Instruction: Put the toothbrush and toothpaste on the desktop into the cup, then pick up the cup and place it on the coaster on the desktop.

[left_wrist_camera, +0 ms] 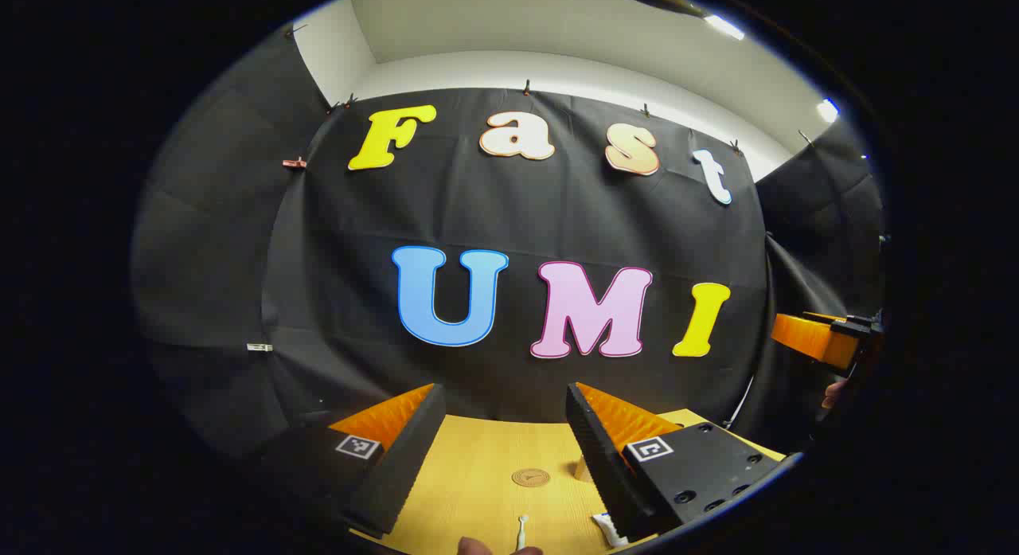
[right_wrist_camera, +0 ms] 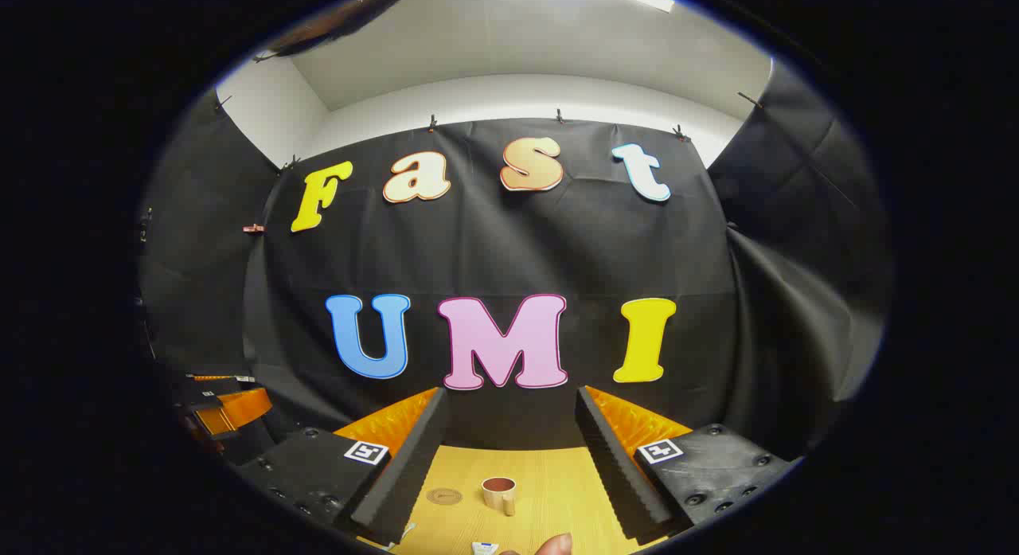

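Wood-grain yellow table [left_wrist_camera: 478, 475], left gripper view: the left gripper [left_wrist_camera: 505, 439] hangs above it with its jaws spread wide and nothing between them. Beyond the fingers lies the round brown coaster [left_wrist_camera: 530, 477]; the cup [left_wrist_camera: 583, 468] is partly hidden behind the right-hand finger. At the near edge lie the white toothbrush [left_wrist_camera: 521, 531] and, just beside the same finger, the end of the toothpaste [left_wrist_camera: 608, 527]. The other gripper shows far off at the right margin.

Right gripper view: the right gripper [right_wrist_camera: 509, 443] is likewise wide open and empty, held above the table. The cup [right_wrist_camera: 500, 494] stands upright between the fingers' lines of sight, with the coaster [right_wrist_camera: 444, 496] near it on the left, apart from it. A white end of the toothpaste [right_wrist_camera: 484, 548] shows at the bottom edge.

Judged step: none done; both items still lie on the table. The next move calls for lowering a gripper onto the toothbrush or toothpaste and closing across its narrow body.
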`<state>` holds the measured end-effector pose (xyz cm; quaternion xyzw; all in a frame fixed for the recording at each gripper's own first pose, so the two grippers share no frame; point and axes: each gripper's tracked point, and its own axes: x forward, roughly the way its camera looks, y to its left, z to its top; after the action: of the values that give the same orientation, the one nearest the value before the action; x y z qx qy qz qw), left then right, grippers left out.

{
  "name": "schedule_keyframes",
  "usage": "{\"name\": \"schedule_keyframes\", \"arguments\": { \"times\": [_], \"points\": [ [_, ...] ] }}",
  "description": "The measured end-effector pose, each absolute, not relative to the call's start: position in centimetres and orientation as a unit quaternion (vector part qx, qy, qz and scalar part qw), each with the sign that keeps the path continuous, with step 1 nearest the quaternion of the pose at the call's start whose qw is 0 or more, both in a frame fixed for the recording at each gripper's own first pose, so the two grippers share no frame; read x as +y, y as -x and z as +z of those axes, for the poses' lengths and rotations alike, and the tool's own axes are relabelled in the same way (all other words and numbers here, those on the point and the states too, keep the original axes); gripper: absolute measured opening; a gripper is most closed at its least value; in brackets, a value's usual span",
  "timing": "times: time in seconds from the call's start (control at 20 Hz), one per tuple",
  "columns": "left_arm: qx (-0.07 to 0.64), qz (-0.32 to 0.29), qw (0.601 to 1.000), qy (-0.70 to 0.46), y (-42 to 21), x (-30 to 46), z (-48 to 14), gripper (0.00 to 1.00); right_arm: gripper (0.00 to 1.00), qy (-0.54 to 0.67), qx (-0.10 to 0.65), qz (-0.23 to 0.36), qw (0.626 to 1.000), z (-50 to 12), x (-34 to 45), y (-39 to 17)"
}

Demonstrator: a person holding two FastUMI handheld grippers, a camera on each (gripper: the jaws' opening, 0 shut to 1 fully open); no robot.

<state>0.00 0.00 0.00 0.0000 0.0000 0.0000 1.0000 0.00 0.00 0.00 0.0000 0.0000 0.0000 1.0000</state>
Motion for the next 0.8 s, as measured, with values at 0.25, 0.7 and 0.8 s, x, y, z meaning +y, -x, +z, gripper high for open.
{"name": "schedule_keyframes", "arguments": {
  "times": [0.25,0.7,0.8],
  "points": [
    [0.0,0.0,1.0,-0.005,-0.3,0.1,-0.1,0.96,0.98,0.001,0.005,0.001,1.0,-0.3,0.2,-0.5],
    [0.004,0.006,1.0,-0.007,-0.7,0.7,-0.3,0.96,0.98,-0.001,0.012,0.005,1.0,-1.1,0.5,-0.9],
    [0.007,0.008,1.0,-0.008,-0.8,0.7,-0.4,0.96,0.98,0.0,0.014,0.006,1.0,-1.4,0.6,-1.1]
  ]
}}
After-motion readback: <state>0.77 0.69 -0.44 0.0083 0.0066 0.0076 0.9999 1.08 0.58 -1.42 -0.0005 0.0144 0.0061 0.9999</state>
